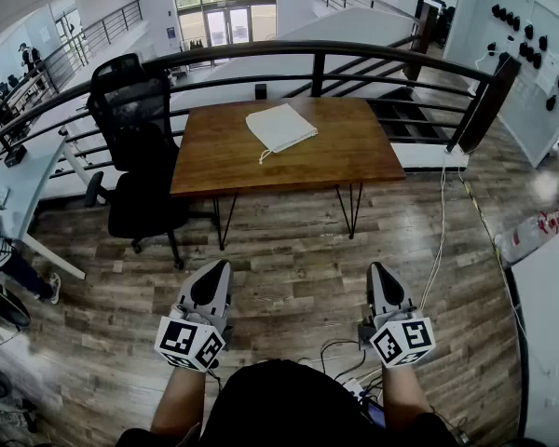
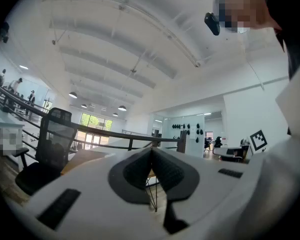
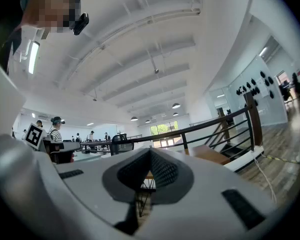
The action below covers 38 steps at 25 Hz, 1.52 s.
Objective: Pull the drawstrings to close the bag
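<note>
The bag (image 1: 280, 127) is seen small and far off on the table (image 1: 354, 152) in the head view. Whether its mouth is gathered cannot be told, and of the drawstring (image 1: 264, 155) only a thin loop at the near corner can be made out. In the gripper views the bag cannot be made out, most of the table being covered by the left gripper (image 2: 151, 151) and the right gripper (image 3: 150, 151). The person's forearms (image 1: 179, 403) are cut off by the head view's lower edge.
</note>
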Motion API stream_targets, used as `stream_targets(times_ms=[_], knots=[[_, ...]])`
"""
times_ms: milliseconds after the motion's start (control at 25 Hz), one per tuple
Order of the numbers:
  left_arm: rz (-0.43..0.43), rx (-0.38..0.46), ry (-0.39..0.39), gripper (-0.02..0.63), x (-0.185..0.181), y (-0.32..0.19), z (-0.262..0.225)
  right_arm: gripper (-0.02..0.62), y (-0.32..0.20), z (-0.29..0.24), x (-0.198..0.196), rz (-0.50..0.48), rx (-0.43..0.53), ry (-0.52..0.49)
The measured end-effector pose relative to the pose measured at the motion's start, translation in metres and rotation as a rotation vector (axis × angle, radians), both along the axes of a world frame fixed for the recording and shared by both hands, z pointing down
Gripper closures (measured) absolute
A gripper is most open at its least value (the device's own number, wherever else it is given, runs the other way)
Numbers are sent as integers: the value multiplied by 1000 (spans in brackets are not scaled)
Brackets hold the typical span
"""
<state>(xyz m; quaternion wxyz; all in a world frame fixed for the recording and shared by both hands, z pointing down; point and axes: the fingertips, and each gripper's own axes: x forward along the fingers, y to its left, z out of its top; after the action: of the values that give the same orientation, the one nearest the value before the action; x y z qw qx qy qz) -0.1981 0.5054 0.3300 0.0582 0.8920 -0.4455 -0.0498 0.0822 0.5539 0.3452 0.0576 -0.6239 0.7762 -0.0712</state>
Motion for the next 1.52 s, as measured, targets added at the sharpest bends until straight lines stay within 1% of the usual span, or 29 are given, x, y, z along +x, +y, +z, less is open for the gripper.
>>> stream_targets(times_ms=[280, 480, 520, 640, 680, 720, 800, 840, 880, 960, 1080, 1200, 1320, 1520], knots=[[-7, -19, 0, 594, -1, -4, 10, 603, -5, 7, -4, -22, -9, 11], [-20, -30, 24, 594, 0, -5, 11, 601, -10, 7, 4, -30, -16, -54], [-21, -30, 32, 594, 0, -5, 11, 601, -10, 7, 4, -29, -11, -37], [-22, -36, 55, 592, 3, -5, 15, 593, -8, 5, 1, -34, 11, 91], [-18, -35, 63, 592, 6, -4, 16, 544, -7, 5, 0, -46, 16, 111], [-10, -33, 68, 592, 9, -2, 18, 482, -6, 4, 0, -62, 20, 113], [18, -37, 62, 586, 20, 1, 21, 358, -4, 0, 2, -94, 35, 67], [33, -46, 60, 482, 26, 1, 21, 294, -3, -3, 4, -109, 43, 25], [41, -58, 67, 341, 30, 0, 21, 260, -2, -7, 6, -121, 51, -18], [27, -70, 98, 311, 36, -2, 17, 238, -1, -12, 14, -134, 63, -71], [-4, -63, 135, 291, 46, -3, 9, 225, 0, -14, 28, -143, 69, -98], [-26, -48, 122, 282, 55, -2, 6, 225, 3, -15, 43, -140, 72, -114], [-41, -41, 107, 273, 61, 2, 6, 227, 5, -13, 56, -123, 69, -106], [-48, -52, 106, 273, 69, 3, 7, 229, 1, -11, 71, -112, 61, -119]])
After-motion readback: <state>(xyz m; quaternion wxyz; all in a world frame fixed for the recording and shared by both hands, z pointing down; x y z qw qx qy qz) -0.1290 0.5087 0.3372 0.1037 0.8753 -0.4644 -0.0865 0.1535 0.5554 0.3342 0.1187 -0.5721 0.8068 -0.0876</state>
